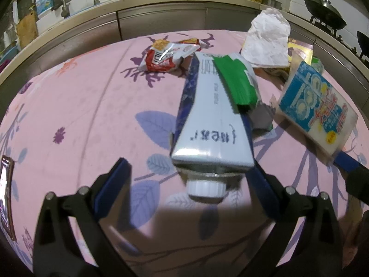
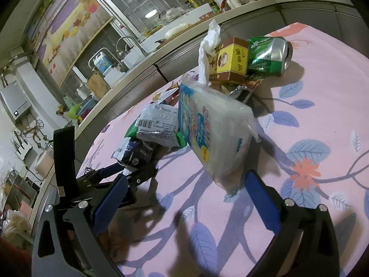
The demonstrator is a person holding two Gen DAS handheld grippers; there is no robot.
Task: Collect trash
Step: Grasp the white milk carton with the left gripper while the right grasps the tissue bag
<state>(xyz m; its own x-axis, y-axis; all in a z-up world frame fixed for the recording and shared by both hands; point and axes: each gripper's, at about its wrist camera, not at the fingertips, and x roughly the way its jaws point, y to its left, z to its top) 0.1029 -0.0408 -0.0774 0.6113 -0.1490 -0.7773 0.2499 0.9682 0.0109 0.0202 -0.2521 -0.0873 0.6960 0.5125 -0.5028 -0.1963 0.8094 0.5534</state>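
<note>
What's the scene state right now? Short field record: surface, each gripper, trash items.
surface: pink floral tablecloth
left gripper: open, straddling the crushed white-and-blue carton with a white screw cap; pads not pressing
right gripper: open, blue-and-white plastic-wrapped tissue pack just ahead of its fingers, not gripped
other trash: dented green drink can, yellow-and-brown small cardboard box, red snack wrapper, crumpled white paper

Left black two-finger gripper with blue pads (image 1: 188, 173) angled steeply down, jaws wide; right black two-finger gripper with blue pads (image 2: 184, 191) tilted down, jaws fully spread
</note>
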